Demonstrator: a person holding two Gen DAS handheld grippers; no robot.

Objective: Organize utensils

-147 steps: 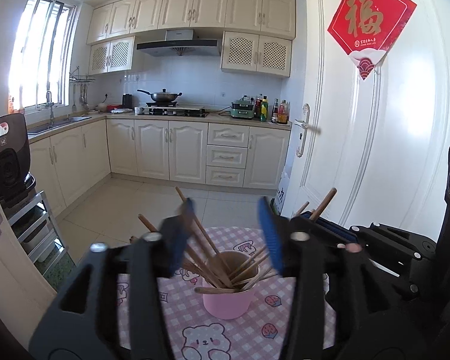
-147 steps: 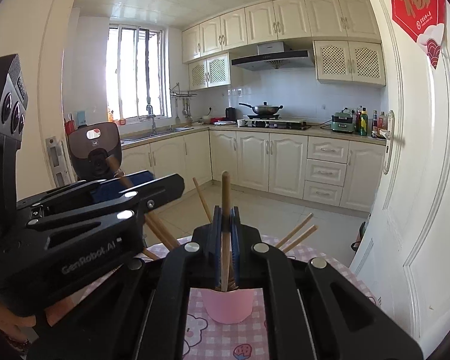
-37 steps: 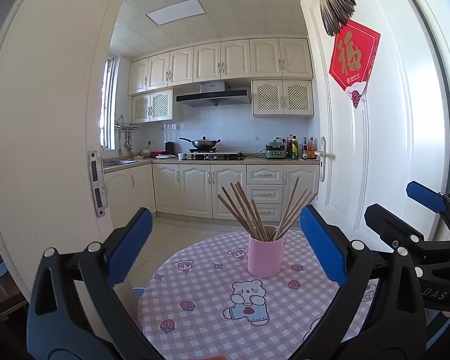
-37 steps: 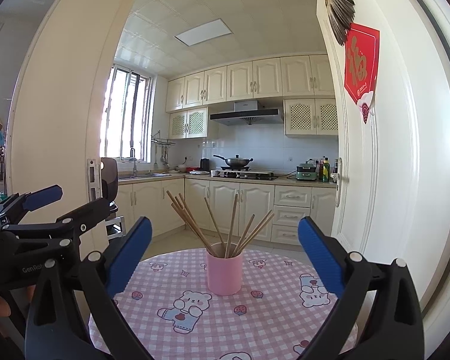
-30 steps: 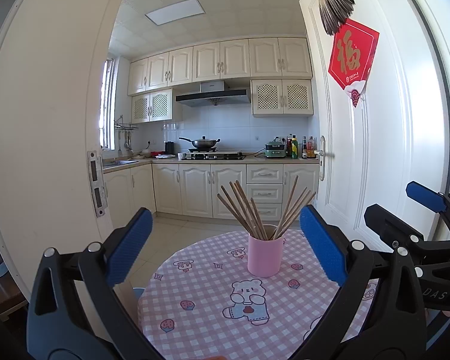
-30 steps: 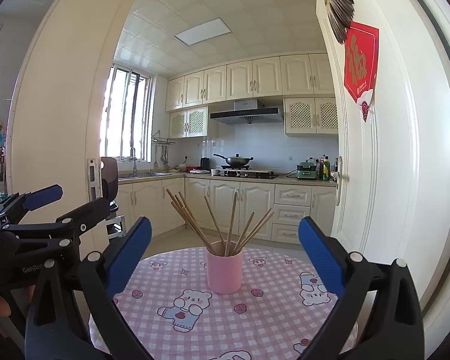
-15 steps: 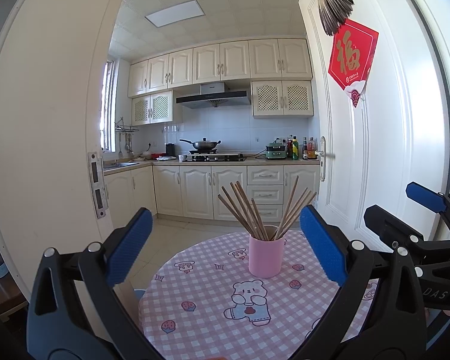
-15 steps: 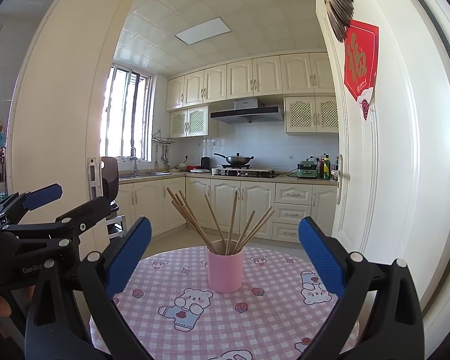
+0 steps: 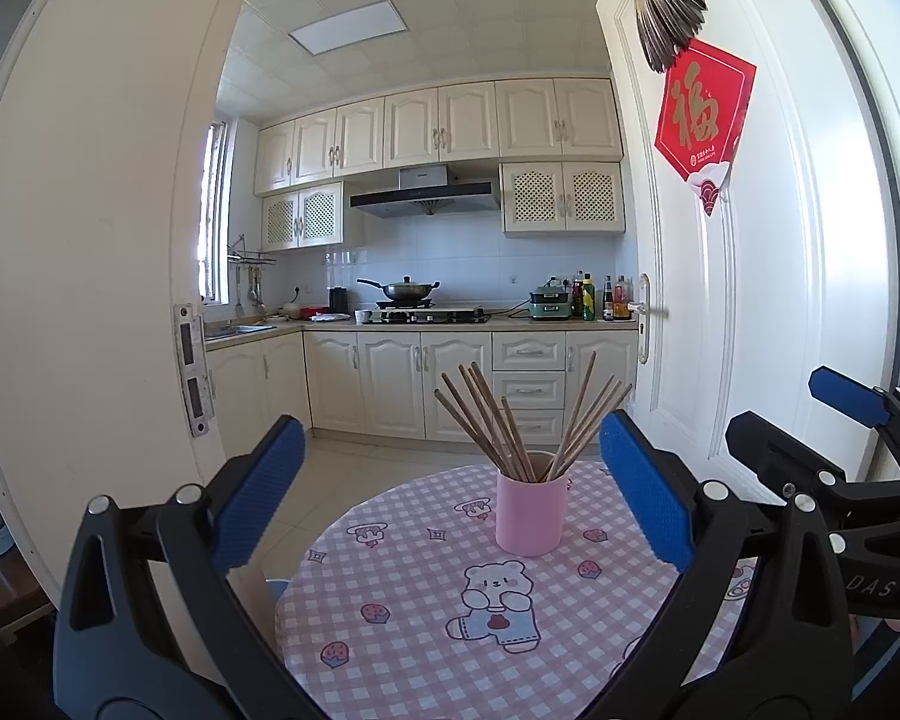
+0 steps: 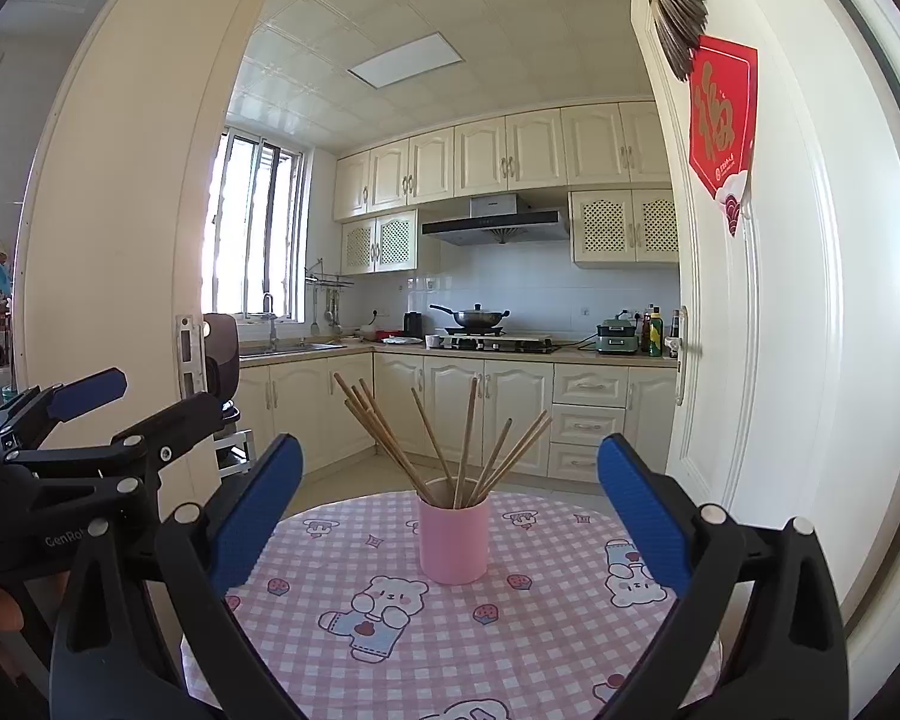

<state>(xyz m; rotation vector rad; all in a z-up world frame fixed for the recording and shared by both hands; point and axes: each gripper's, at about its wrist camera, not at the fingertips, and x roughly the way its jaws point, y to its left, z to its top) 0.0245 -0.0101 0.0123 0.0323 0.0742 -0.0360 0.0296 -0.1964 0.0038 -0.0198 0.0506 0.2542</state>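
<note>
Chopsticks point(image 9: 513, 426): wooden bundle standing in the pink cup, lower ends hidden inside it. Long axes near upright; tips fan out from about 11 o'clock to 2 o'clock in the left wrist view. In the right wrist view point(image 10: 450, 447) 1 stick stands almost vertical at 12 o'clock, a cluster leans to 10–11 o'clock, others to 1–2 o'clock.
Pink cup point(image 9: 531, 510): upright on the tabletop, opening up, toward the far middle of the round top; in the right wrist view point(image 10: 453, 537) it sits at 12 o'clock between the fingers, well apart from them.
Tabletop point(image 9: 402, 630): round, pink checked cloth with bear prints.
Left gripper point(image 9: 450, 495): fingers point(image 9: 258, 495) spread wide, released, grasping nothing; cup framed at about 1 o'clock.
Right gripper point(image 10: 449, 510): fingers point(image 10: 642, 516) spread wide, released, empty.
Cross-view: the right gripper shows at 3 o'clock in the left wrist view; the left gripper at 9 o'clock in the right wrist view.
Change vs 4.9 s ago: then the right fingers were clamped on 1 upright chopstick directly over the cup; now both grippers sit back from the cup.
Change vs 0.5 s ago: no visible shift.
</note>
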